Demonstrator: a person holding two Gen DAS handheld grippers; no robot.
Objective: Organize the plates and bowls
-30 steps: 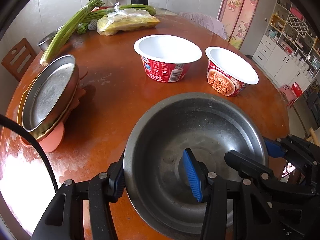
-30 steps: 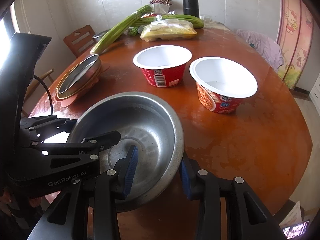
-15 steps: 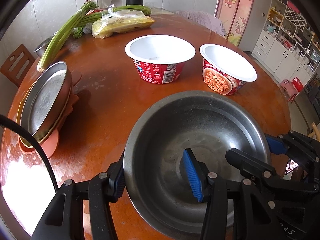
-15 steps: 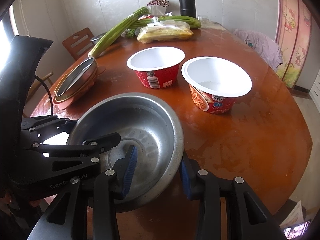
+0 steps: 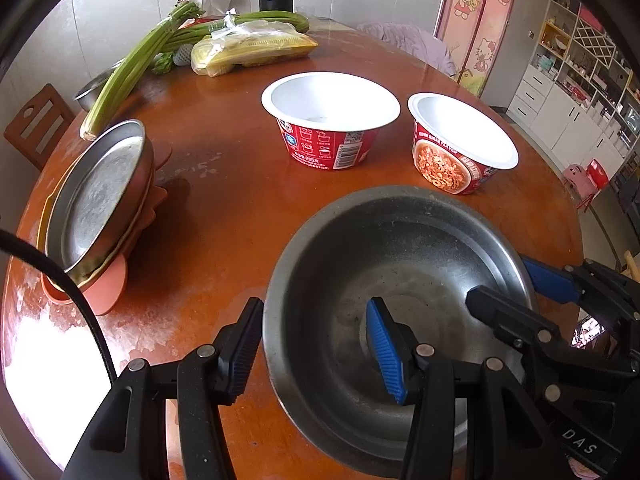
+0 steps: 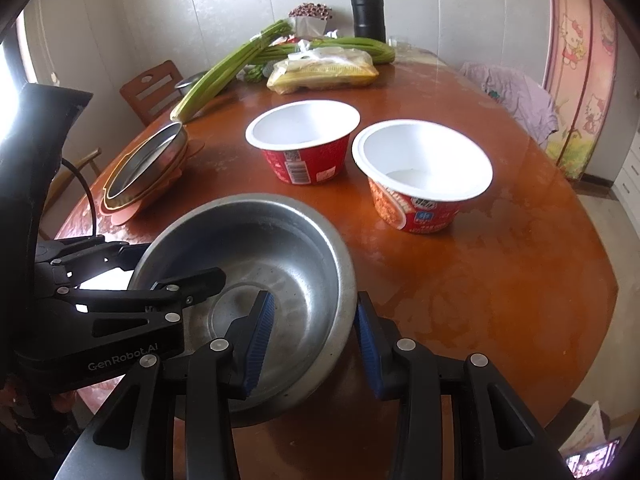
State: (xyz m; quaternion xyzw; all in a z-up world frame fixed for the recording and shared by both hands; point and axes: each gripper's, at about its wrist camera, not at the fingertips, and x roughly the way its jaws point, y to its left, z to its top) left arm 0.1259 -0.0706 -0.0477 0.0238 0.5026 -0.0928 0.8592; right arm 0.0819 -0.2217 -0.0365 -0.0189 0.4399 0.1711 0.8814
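**Steel bowl gripped on both sides at the near table edge**

At the far left of the table [image 5: 224, 200], a stack of plates [image 5: 96, 196] is seen: a steel plate is set uppermost, with a yellow-rimmed plate and an orange plate beneath it. The stack is well apart from the steel bowl [image 5: 400, 264].

The left gripper [image 5: 320, 344] is clenched on the bowl's left wall, with one blue pad laid against the outside and the other placed inside the bowl. The bowl itself is located at the near edge of the table, in front of the two paper bowls. Whether it is resting on the table or lifted clear cannot be told.

The right gripper [image 6: 312, 338] is clamped on the bowl's right rim in the same manner, one pad inside and one outside.

Beyond the steel bowl, a red paper bowl [image 6: 304, 140] is stood upright, and a second paper bowl [image 6: 424, 172] is placed just beside it to the right; both are shown with white, empty interiors.

At the far end of the table, green stalks [image 6: 228, 68], a bagged yellow item [image 6: 324, 70] and a black flask [image 6: 368, 10] are noted.
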